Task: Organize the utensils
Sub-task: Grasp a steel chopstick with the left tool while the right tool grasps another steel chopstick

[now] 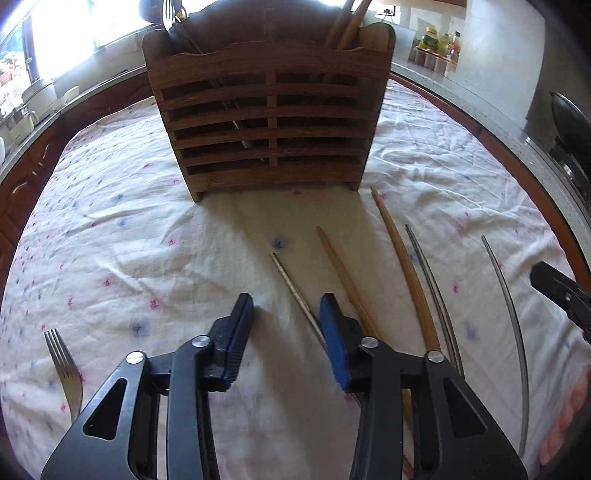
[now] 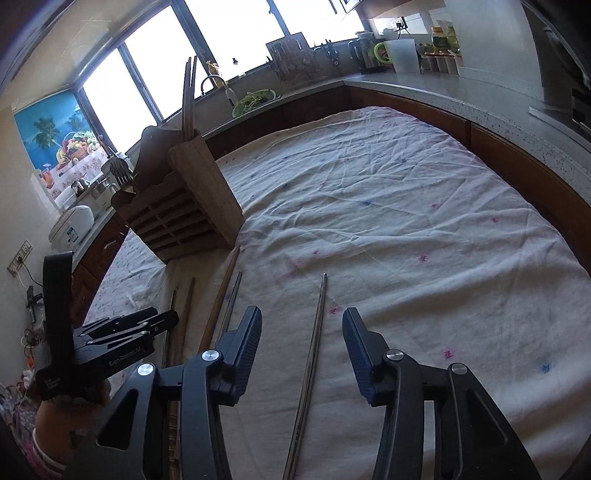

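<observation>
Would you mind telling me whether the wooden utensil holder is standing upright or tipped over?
Upright. The wooden utensil holder stands on its base on the cloth, with wooden chopsticks sticking up out of it.

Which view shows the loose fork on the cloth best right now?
Left wrist view: the fork lies tines-up at the lower left, clear of the left gripper. The right wrist view does not show it at all.

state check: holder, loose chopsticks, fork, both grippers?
Slatted wooden utensil holder: upright, partly filled.
Steel chopstick: flat on cloth, between right gripper jaws, not pinched.
Ridged metal chopstick: flat, between left gripper jaws, untouched.
Silver fork: lying loose.
</observation>
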### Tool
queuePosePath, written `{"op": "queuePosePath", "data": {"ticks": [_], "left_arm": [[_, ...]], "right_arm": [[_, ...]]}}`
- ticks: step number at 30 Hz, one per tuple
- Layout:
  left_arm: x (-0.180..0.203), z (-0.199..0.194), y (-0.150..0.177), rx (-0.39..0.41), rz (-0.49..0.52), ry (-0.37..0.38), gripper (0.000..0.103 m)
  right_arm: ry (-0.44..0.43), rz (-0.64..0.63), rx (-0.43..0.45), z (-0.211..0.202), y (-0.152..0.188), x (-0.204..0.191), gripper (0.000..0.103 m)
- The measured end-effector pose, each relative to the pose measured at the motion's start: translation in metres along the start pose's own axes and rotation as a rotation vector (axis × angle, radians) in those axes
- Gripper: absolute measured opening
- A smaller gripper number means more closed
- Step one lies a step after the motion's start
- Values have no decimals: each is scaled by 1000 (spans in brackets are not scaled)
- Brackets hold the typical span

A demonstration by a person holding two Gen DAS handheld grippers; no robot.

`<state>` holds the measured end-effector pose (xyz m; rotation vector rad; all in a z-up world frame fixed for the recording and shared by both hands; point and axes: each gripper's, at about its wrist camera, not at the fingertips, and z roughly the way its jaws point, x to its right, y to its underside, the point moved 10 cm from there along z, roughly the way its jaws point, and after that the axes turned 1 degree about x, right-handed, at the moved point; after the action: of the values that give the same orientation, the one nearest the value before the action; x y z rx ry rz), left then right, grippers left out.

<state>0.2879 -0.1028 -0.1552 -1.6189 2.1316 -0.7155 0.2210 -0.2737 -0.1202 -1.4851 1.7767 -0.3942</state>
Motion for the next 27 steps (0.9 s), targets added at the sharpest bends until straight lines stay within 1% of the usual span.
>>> {"op": "queuePosePath", "data": {"ticks": [1, 4, 7, 9, 12, 14, 15, 16, 19, 21, 23, 27], "left_arm": [[1, -2, 2, -7, 7, 23, 26], [-6, -4, 4, -23, -36, 63, 26], [-12, -1, 1, -38, -79, 75, 26], [-13, 2, -2, -34, -67, 69, 26], [-9, 6, -8, -24, -31, 54, 25], [-3, 10, -12, -15, -12, 56, 25], [-2, 11, -13, -9, 1, 52, 22], [-1, 11, -13, -4, 17, 42, 16], [0, 10, -13, -6, 26, 63, 8], [1, 7, -11, -11, 19, 96, 5], [0, 0, -8, 1, 13, 110, 3], [-2, -20, -5, 32, 3, 133, 3]], "right_arm": [[10, -15, -15, 4, 2, -1, 42], [52, -58, -57, 18, 5, 1, 34], [93, -85, -83, 30, 2, 4, 28], [107, -101, -112, 41, 1, 5, 24], [137, -158, -111, 50, -3, 1, 24], [132, -169, -115, 53, -5, -1, 22], [141, -179, -114, 54, -5, -1, 16], [153, -188, -114, 55, -6, 0, 8], [140, -190, -116, 55, -5, -2, 5], [104, -164, -123, 53, -5, -4, 5], [66, -134, -116, 47, -5, -8, 4], [5, -117, -80, 26, -12, -23, 4]]}}
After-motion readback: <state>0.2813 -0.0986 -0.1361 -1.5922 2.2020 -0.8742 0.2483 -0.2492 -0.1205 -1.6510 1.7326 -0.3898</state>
